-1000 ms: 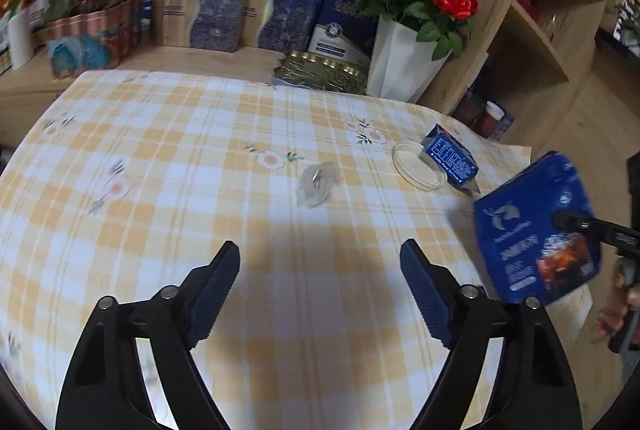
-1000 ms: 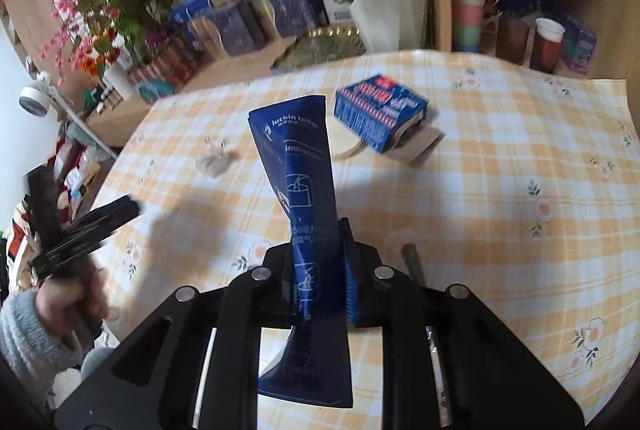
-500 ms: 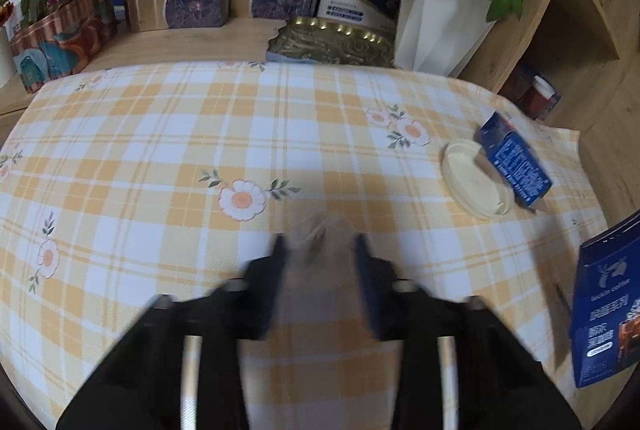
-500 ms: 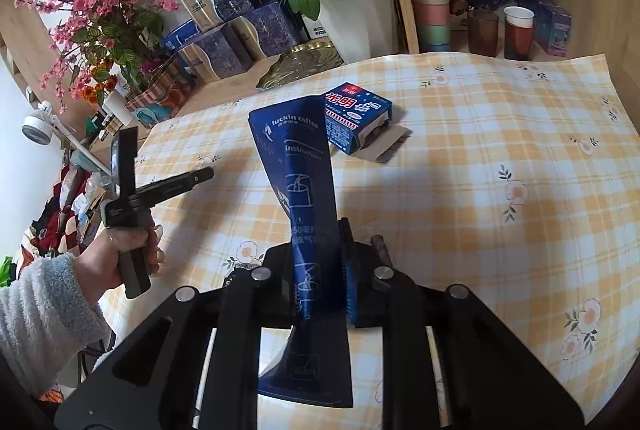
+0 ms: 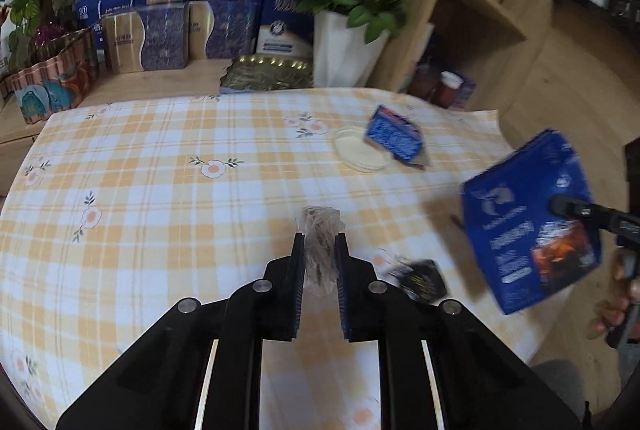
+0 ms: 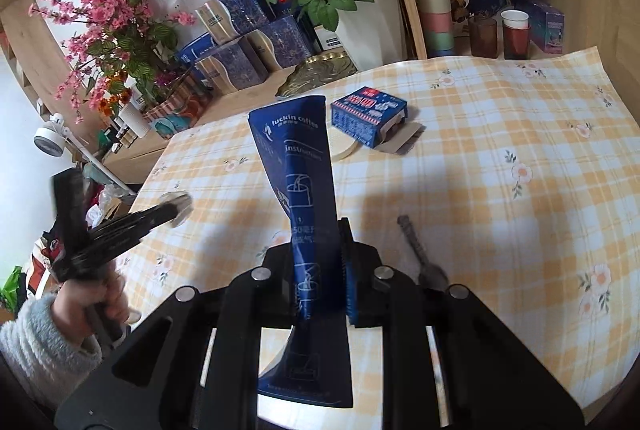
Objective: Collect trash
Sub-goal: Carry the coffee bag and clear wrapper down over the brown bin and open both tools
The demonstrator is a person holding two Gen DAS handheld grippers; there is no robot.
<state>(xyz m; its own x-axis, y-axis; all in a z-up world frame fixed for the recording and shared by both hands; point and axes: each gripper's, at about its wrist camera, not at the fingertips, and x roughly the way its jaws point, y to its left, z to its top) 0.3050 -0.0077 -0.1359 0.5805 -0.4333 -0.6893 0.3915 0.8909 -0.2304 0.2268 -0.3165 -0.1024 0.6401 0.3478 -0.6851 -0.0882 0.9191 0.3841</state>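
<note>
Closing left jaws: the left gripper (image 5: 319, 262) is closing on a crumpled clear wrapper (image 5: 320, 230), which a second ago was lying loose on the checked tablecloth (image 5: 160, 190) ahead of wide-open jaws; the pads are now pressing it from both sides.
Lifting: the wrapper is sitting between the pads and seems to be coming up off the cloth, though its lower end is hidden.
Holding right: the right gripper (image 6: 320, 270) is staying clamped on the blue coffee pouch (image 6: 296, 166), which is standing upright in the jaws, as before.
Remaining trash: a blue carton (image 5: 394, 134) is lying at the far right of the table, touching a round white lid (image 5: 360, 154); a small dark wrapper (image 5: 420, 276) is lying near the right side; a spoon (image 6: 420, 250) is resting beside it.
Meaning for the task: one more piece is being secured, so both hands are probably full and need emptying before the carton and lid.
</note>
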